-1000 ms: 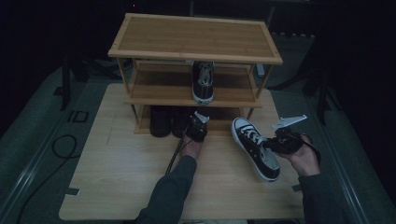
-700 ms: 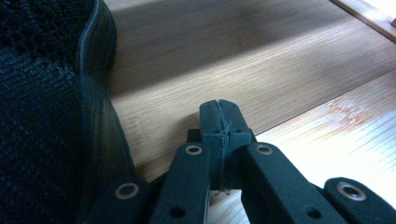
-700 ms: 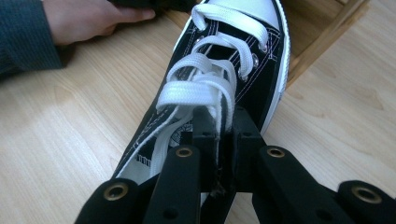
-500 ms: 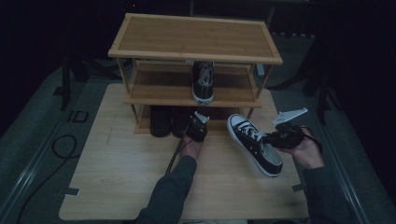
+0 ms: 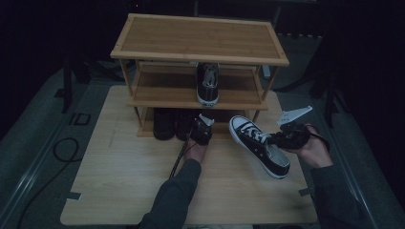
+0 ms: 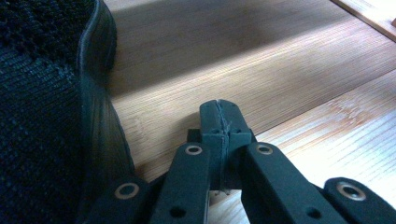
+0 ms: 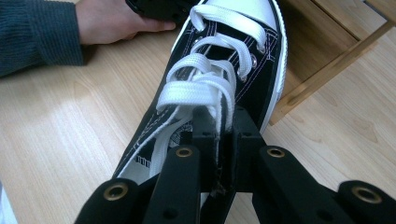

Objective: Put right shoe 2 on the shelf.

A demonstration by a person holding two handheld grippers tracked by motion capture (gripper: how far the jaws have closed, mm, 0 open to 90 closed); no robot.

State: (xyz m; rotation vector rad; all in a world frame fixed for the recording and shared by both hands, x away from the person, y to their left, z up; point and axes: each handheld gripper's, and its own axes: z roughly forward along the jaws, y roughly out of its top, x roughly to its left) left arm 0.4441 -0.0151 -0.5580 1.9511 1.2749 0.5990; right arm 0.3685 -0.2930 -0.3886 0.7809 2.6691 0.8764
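A pale wooden worktop point(image 5: 119, 186) sits in a dark room. My right claw point(image 7: 218, 140) clamps the sneaker point(image 5: 258, 143), toe pointing far-left toward the shoe rack point(image 5: 200, 38). My left claw point(image 6: 219, 122) rests pressed together.

Three-tier bamboo shoe rack point(image 5: 199, 38) at 12 o'clock on pale wooden bench point(image 5: 119, 176). One black low sneaker with white toe cap point(image 5: 208, 84) on middle shelf, toe toward 6 o'clock. Two dark shoes point(image 5: 173, 124) on bottom tier. Left gripper point(image 5: 202, 130) rests just in front of them, at bench centre. Right gripper point(image 5: 282, 138), at 3 o'clock, holds black-and-white laced canvas sneaker point(image 5: 259, 145) near its collar, toe pointing to 11 o'clock.
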